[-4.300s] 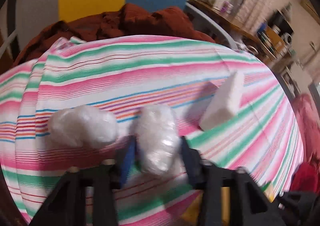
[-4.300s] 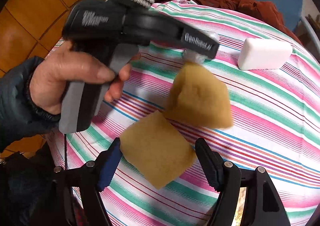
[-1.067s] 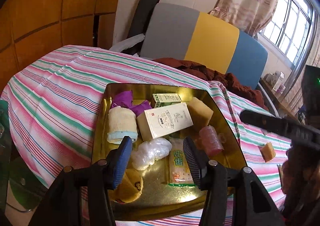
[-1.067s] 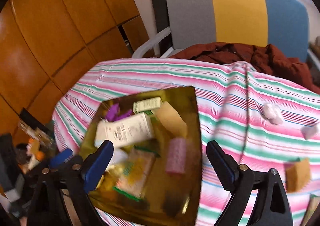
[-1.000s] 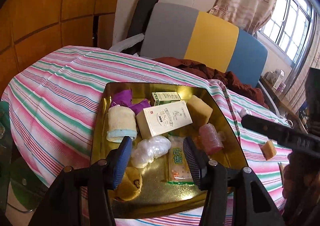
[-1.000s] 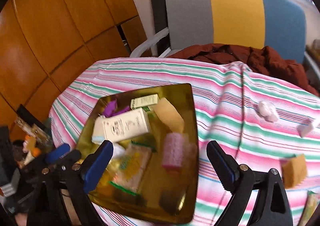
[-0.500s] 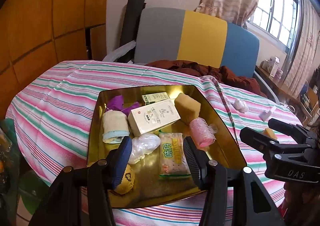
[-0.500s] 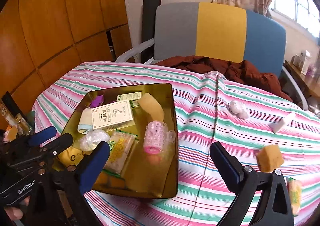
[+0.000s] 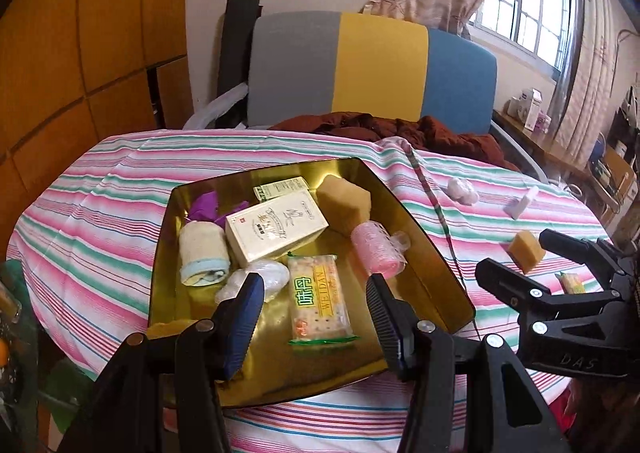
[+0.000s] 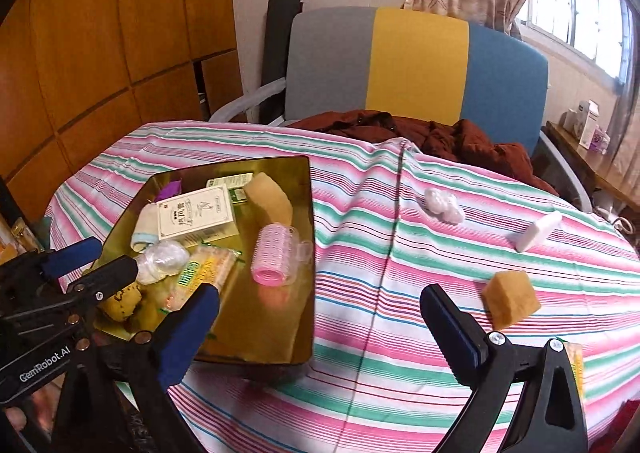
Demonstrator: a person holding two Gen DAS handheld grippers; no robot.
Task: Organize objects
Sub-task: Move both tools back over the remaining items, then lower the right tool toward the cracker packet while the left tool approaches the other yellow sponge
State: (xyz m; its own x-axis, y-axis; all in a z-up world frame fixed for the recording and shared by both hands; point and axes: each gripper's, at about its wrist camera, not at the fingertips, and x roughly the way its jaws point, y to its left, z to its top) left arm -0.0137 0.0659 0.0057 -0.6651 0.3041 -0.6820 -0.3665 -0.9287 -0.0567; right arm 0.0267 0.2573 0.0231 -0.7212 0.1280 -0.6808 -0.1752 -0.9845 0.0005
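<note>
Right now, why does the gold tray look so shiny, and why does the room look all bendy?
Left wrist view: the gold tray mirrors window light, with glare on its floor near the cracker packet. Right wrist view: the pink curler reflects in the tray floor. Both views: the fisheye lens curves the wall panels and darkens the corners.

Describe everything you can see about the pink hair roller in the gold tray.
The pink hair roller is a short, hollow plastic cylinder with a bristly, ribbed surface and a clear plastic clip attached along one side. It lies on its side on the shiny floor of the gold tray, near the tray's right wall, its open end toward the right wrist camera. A tan sponge sits just behind it; whether they touch is unclear. Neither claw touches it.
</note>
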